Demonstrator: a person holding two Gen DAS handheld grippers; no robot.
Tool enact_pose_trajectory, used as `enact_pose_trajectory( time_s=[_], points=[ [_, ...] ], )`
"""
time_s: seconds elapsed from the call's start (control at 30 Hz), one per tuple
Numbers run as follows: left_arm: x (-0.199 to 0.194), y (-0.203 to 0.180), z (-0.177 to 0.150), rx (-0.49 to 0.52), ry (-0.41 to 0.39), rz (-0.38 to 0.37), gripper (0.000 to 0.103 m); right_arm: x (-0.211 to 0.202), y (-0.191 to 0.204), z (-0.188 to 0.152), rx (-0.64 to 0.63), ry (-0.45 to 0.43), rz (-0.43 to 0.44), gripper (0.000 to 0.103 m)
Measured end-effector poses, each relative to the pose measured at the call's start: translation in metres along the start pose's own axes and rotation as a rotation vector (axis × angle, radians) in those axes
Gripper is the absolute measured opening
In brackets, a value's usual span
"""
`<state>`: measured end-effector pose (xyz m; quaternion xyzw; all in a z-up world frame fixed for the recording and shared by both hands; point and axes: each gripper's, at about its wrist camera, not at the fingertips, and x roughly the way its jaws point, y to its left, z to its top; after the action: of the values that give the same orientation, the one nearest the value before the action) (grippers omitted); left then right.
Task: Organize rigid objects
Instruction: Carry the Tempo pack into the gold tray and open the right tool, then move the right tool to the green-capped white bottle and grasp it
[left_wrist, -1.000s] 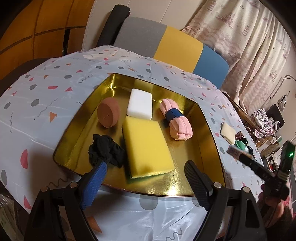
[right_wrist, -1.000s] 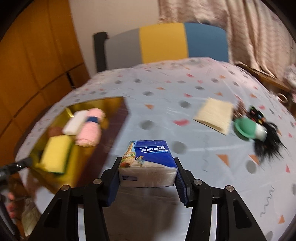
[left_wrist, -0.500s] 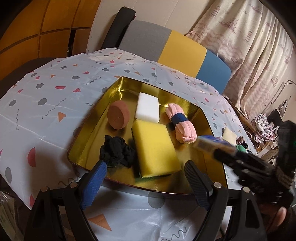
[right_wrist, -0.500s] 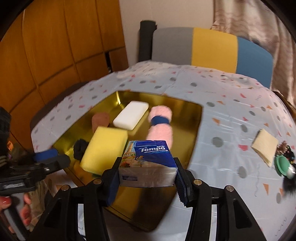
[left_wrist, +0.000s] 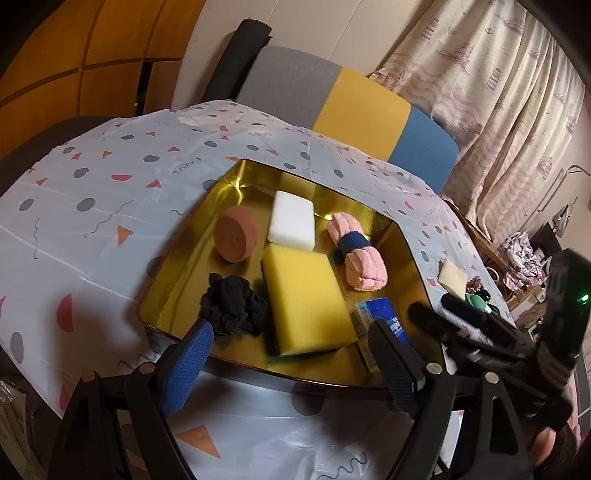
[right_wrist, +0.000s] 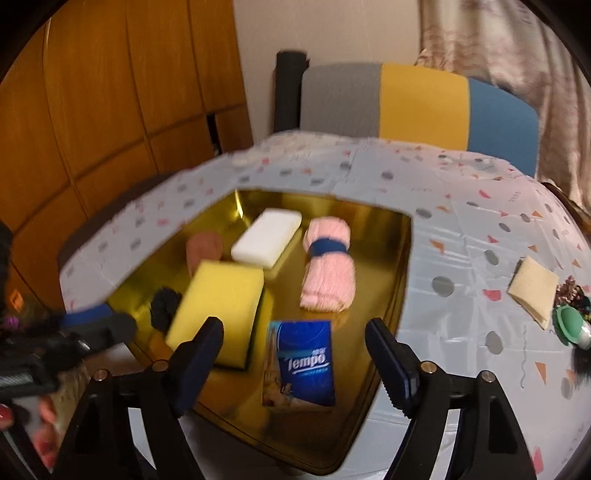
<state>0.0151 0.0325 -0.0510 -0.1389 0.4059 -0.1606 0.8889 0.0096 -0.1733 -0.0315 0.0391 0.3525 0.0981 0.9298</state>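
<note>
The blue Tempo tissue pack (right_wrist: 301, 363) (left_wrist: 380, 325) lies flat in the gold tray (right_wrist: 384, 258) (left_wrist: 177, 280), near its front right corner. My right gripper (right_wrist: 291, 332) (left_wrist: 439, 308) hovers over the pack with its jaws opening, and the pads stand clear of the pack's sides. Beside the pack in the tray are a yellow sponge (right_wrist: 218, 299), a white block (right_wrist: 266, 242), a pink rolled towel (right_wrist: 327, 269), a brown round piece (left_wrist: 236, 238) and a black cloth (left_wrist: 232, 310). My left gripper (left_wrist: 290, 328) is open and empty over the tray's near edge.
On the patterned tablecloth right of the tray lie a beige pad (right_wrist: 533, 290) and a green-capped item (right_wrist: 570, 325) with dark clutter. A grey, yellow and blue chair back (right_wrist: 417, 99) stands behind the table. Wooden cabinets are at the left.
The right gripper carried the tissue pack leftwards from the cloth to over the tray, then its jaws spread and the pack dropped into the tray. The left gripper barely moved.
</note>
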Motion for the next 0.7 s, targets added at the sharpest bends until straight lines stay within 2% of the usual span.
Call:
enact_pose_trajectory(
  time_s=[0.23,0.47,0.7],
  points=[
    [0.004,-0.011,-0.004,0.025,0.017,-0.013,0.087,-0.018,-0.025,0.002,0.085,-0.04,-0.033,0.083],
    [0.007,-0.02,-0.008,0.052,0.04,-0.017,0.087,-0.018,-0.043,-0.012,0.117,0.0,-0.079,0.083],
    [0.01,-0.031,-0.01,0.084,0.056,-0.018,0.087,-0.012,-0.068,-0.027,0.141,0.086,-0.181,0.083]
  ],
)
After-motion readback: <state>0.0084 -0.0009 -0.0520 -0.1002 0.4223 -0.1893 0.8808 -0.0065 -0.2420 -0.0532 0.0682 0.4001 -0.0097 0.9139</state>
